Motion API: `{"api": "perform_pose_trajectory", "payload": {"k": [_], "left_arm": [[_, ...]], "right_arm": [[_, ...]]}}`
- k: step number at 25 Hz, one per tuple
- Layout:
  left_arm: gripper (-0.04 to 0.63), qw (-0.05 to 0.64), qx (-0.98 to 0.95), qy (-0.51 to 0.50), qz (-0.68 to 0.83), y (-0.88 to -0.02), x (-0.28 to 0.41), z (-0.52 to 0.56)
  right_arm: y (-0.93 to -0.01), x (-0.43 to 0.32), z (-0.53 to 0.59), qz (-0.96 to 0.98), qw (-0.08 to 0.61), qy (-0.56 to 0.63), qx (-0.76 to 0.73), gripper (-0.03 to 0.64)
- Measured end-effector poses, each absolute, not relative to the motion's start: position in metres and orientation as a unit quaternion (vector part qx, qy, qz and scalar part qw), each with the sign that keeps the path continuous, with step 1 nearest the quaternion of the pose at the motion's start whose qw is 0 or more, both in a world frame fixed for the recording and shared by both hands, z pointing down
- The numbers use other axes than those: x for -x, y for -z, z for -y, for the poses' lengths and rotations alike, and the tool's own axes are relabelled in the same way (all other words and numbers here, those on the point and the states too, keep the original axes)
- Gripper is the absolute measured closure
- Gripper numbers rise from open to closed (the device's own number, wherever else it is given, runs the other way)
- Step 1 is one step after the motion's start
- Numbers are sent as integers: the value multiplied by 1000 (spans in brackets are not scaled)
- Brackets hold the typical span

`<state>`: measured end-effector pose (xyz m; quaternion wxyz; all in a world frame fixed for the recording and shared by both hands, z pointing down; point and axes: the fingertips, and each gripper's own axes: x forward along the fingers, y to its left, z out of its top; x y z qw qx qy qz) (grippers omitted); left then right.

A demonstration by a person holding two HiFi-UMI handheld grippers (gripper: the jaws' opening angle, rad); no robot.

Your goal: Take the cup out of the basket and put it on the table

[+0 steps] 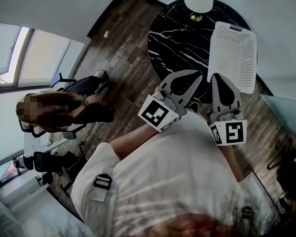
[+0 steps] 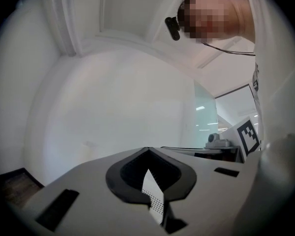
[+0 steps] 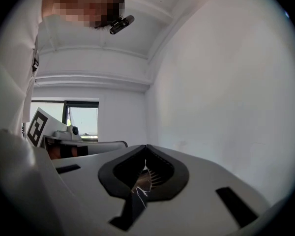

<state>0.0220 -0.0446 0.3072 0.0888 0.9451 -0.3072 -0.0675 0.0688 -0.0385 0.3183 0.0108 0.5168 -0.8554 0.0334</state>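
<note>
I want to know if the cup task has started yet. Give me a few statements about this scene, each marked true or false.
1. The left gripper and the right gripper are both shut on nothing. True.
2. The basket stands on the floor. False: it stands on the table.
3. The table is plain white. False: it is round and black with white veins.
4. A second person sits at the left of the head view, away from the table. True.
</note>
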Motion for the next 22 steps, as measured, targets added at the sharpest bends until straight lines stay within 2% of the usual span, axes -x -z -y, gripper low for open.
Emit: {"api": "perform_pose_trajectory", "payload": {"k": [9,22], "left_arm": [[589,69,-956,71,276,-297,-93,47],[590,91,-961,42,259,-312,-122,45]], "right_arm": [[-312,-131,37,842,3,-20,-540,609],[-330,-160,37,832,11,-50,-553,609]]}}
